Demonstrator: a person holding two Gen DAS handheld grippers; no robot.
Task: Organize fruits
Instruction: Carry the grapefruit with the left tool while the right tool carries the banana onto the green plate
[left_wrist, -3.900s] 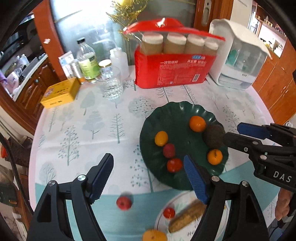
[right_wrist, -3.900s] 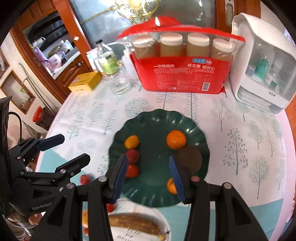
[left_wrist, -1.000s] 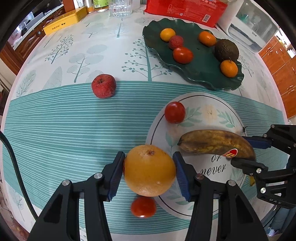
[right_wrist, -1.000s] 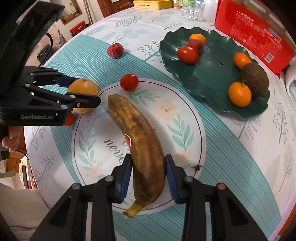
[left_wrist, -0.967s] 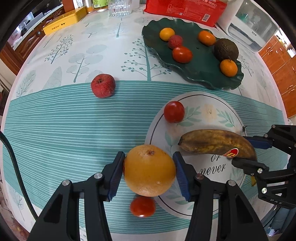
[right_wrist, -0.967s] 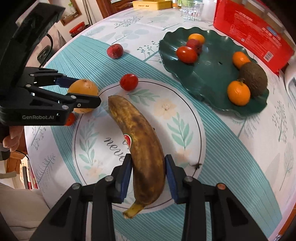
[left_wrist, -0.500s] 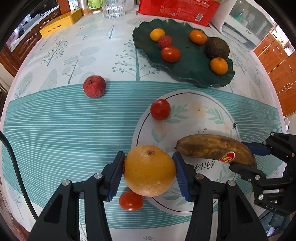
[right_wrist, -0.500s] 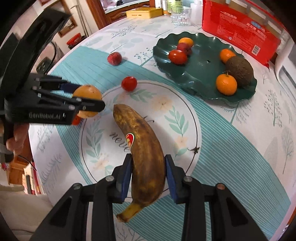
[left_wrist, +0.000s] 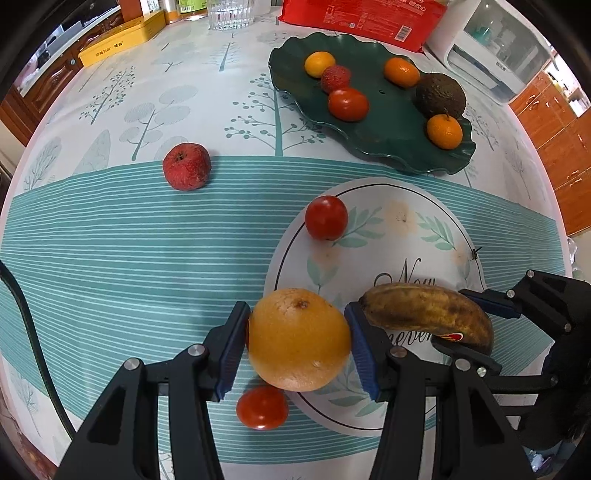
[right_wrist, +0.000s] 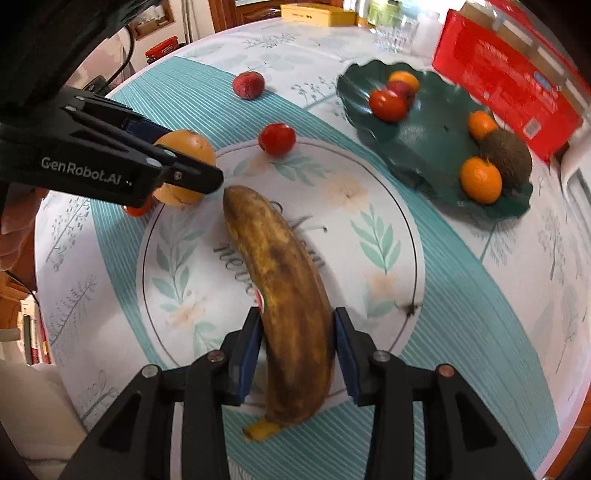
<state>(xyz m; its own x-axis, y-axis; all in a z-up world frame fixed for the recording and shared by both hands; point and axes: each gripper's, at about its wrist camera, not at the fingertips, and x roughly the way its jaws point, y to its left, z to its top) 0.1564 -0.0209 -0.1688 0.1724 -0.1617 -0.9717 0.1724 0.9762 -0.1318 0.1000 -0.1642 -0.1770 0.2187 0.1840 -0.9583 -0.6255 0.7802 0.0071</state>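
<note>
My left gripper (left_wrist: 297, 343) is shut on a big orange (left_wrist: 299, 339) at the left rim of the white leaf-print plate (left_wrist: 406, 229). My right gripper (right_wrist: 299, 345) straddles the brown banana's (right_wrist: 280, 273) stem end. Its jaws are opening, and a thin gap shows at the right pad. The banana's far tip nearly reaches the orange (right_wrist: 184, 166). A dark green plate (left_wrist: 369, 147) farther back holds several small fruits. One tomato (left_wrist: 326, 218) lies on the white plate's far edge, a smaller tomato (left_wrist: 262, 408) under the orange, and a red bumpy fruit (left_wrist: 187, 171) on the cloth.
At the table's far edge stand a red pack (left_wrist: 354, 14), a glass (left_wrist: 231, 13), a yellow box (left_wrist: 122, 38) and a white appliance (left_wrist: 495, 48). The table's near edge runs just below both grippers. Striped cloth (left_wrist: 129, 258) lies left of the white plate.
The right gripper and banana have slid nearer the left gripper, and the right pads have eased off the banana. The left gripper keeps its hold on the orange.
</note>
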